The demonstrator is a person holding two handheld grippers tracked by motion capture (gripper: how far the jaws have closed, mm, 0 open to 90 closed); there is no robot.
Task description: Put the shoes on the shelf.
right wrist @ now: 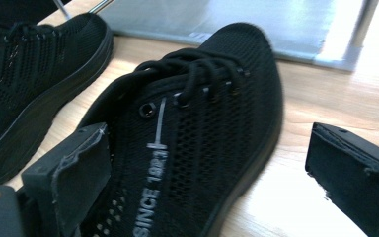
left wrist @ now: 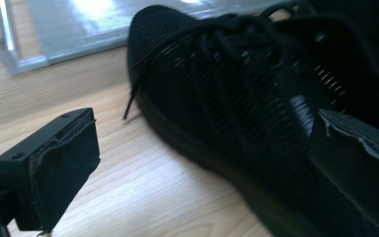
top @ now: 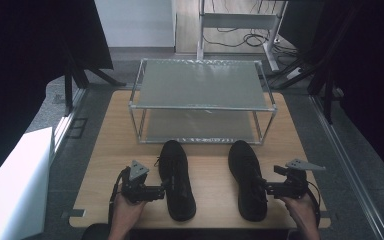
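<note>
Two black shoes, the left shoe and right shoe, are flanked on the desk by the released left gripper and right gripper.

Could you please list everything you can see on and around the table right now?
Shoes: 2, black, side by side on the table's near half, toes toward the rack; left shoe, right shoe.
Rack: 1, silver frame with two grey shelves, on the table's far half.
Table: 1, light wood.
Box: 1, white, on the floor left of the table.
Tongs: 2, black, both open; left tongs at the left shoe's outer side, right tongs at the right shoe's outer side.
Hands: 2, at the near edge; left hand, right hand.
</note>
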